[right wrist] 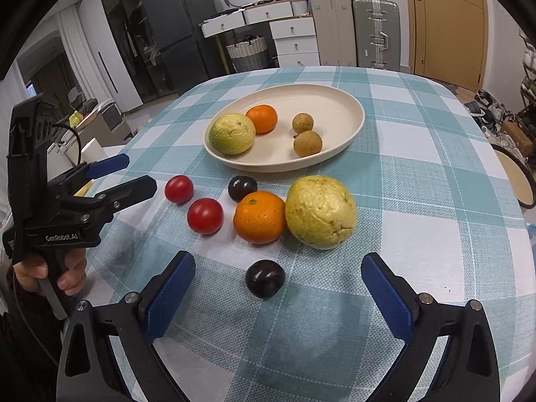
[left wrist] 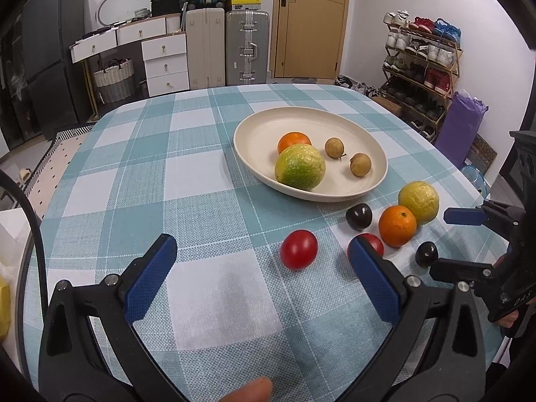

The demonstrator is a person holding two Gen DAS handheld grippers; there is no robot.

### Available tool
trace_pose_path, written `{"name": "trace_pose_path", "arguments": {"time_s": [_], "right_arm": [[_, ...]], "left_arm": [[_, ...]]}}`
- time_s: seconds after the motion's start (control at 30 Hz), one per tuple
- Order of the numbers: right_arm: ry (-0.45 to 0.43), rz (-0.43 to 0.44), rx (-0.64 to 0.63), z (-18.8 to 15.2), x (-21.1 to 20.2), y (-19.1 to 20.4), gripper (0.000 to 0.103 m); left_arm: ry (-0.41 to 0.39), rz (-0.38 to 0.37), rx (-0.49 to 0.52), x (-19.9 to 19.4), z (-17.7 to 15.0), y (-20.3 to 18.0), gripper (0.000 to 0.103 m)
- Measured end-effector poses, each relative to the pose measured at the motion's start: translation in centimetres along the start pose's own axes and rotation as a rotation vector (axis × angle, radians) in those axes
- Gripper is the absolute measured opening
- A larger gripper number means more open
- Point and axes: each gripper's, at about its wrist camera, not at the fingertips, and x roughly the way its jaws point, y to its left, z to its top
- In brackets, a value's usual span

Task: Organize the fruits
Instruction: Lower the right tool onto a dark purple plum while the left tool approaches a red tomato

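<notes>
Plum (right wrist: 265, 278) sits nearest, in front of the plate (right wrist: 348, 100), right gripper (right wrist: 278, 298) spread wide around it, left gripper (left wrist: 261, 281) wide too, both empty. Risk: a careless squeeze squirts it off the worktop (right wrist: 435, 174).

Teal-and-white checked tablecloth (right wrist: 418, 154), cream plate (right wrist: 345, 100), blue-padded fingers (right wrist: 171, 294)

A surface (right wrist: 435, 167) under a teal-and-white checked cloth carries a cream oval plate (right wrist: 348, 100). Directly on the cloth near the plate lie a yellow-green fruit (right wrist: 321, 212) touching an orange (right wrist: 259, 217), two red tomatoes (right wrist: 205, 216) and two dark plums (right wrist: 265, 278).
</notes>
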Motion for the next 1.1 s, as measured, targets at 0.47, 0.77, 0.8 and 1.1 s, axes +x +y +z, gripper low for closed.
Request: {"name": "trace_pose_path", "arguments": {"time_s": [0.47,0.77,0.8,1.1], "right_arm": [[0.037,0.058,-0.037,-0.4,0.7,0.8,0.065],[0.047,0.048,-0.047,-0.6,0.8,0.5,0.055],[0.047,0.046,-0.050,-0.6,0.8,0.5,0.055],[0.046,0.036,-0.072,-0.9,0.8,0.7,0.043]], "left_arm": [[0.016,-0.003,-0.005,0.5,-0.2,0.0,0.102],[0.027,-0.004,-0.008,1.0,0.0,0.1,0.102],[0.030,-0.003,-0.009,1.1,0.0,0.0,0.102],[0.056,-0.002,-0.010,1.8,-0.2,0.0,0.102]]}}
